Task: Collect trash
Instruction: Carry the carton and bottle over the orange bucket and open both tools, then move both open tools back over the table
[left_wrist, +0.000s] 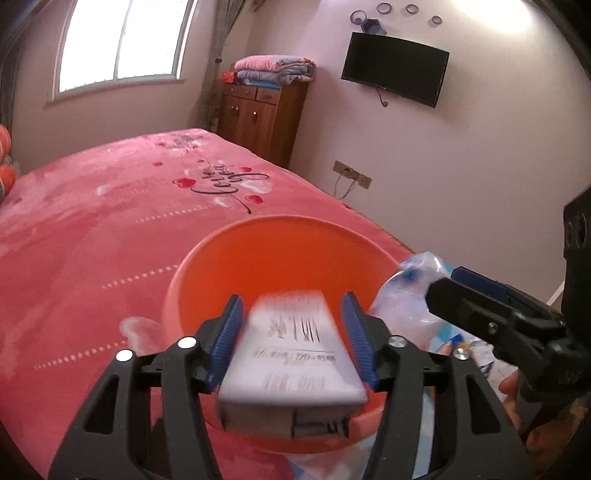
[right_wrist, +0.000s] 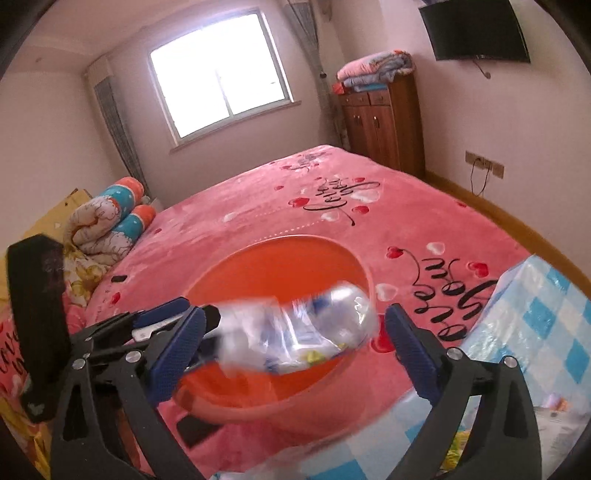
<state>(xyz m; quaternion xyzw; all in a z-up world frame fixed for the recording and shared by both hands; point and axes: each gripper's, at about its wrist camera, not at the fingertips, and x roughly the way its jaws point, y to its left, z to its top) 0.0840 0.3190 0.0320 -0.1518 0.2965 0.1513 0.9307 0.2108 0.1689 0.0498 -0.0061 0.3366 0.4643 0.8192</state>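
While both grippers hang over the orange basin (left_wrist: 280, 254) near the bed's (left_wrist: 92, 221) near edge, release cleanly. Left gripper (left_wrist: 291, 332): jaws parted, clear of the blurred white box (left_wrist: 291, 365) between them. Right gripper (right_wrist: 291, 332): jaws wide, 1 crumpled plastic bottle (right_wrist: 314, 325) loose between them. Keep both above the rim until both items drop inside.

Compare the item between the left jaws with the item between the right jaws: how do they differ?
The white box between the left gripper jaws is opaque, rigid and flat-sided with dark print; the plastic bottle between the right gripper jaws is clear, crumpled and rounded, with blue and yellow label scraps. The box nearly fills its jaw gap; the bottle leaves a gap to the right-hand pad. Both are motion-blurred above the orange basin on the pink bedspread.
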